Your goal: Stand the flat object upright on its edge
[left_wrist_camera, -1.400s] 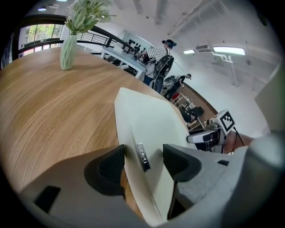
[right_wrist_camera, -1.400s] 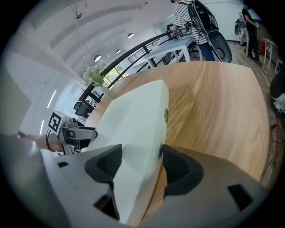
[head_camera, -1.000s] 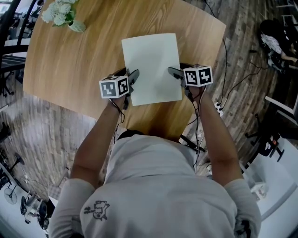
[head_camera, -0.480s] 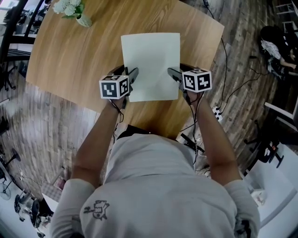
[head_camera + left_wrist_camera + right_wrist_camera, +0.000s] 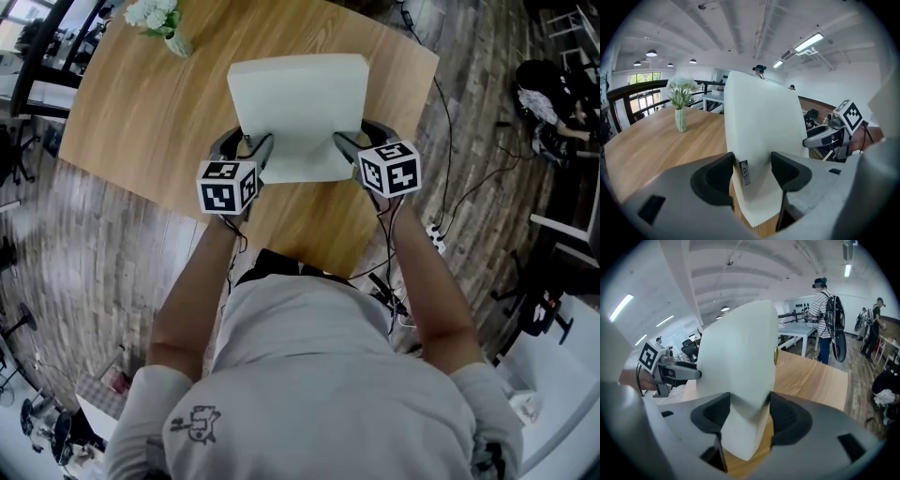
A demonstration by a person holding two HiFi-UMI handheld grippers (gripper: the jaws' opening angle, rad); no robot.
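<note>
A thick white flat pad (image 5: 300,112) stands tilted on the wooden table (image 5: 141,122), its far edge raised and its near edge low by the table's front. My left gripper (image 5: 248,148) is shut on the pad's left side, and my right gripper (image 5: 352,142) is shut on its right side. In the left gripper view the pad (image 5: 759,122) rises steeply between the gripper's (image 5: 752,171) dark pads, with a small grey tag beside the left pad. In the right gripper view the pad (image 5: 736,357) is likewise pinched inside the gripper (image 5: 747,411).
A vase of white flowers (image 5: 161,17) stands at the table's far left corner, well away from the pad. The table's right edge (image 5: 427,103) is close to my right gripper. Cables and a power strip (image 5: 436,228) lie on the floor. People (image 5: 827,329) stand beyond the table.
The pad lay flat on the table a second ago; its far edge has since swung up, with both grippers still at its sides and shifted slightly forward.
</note>
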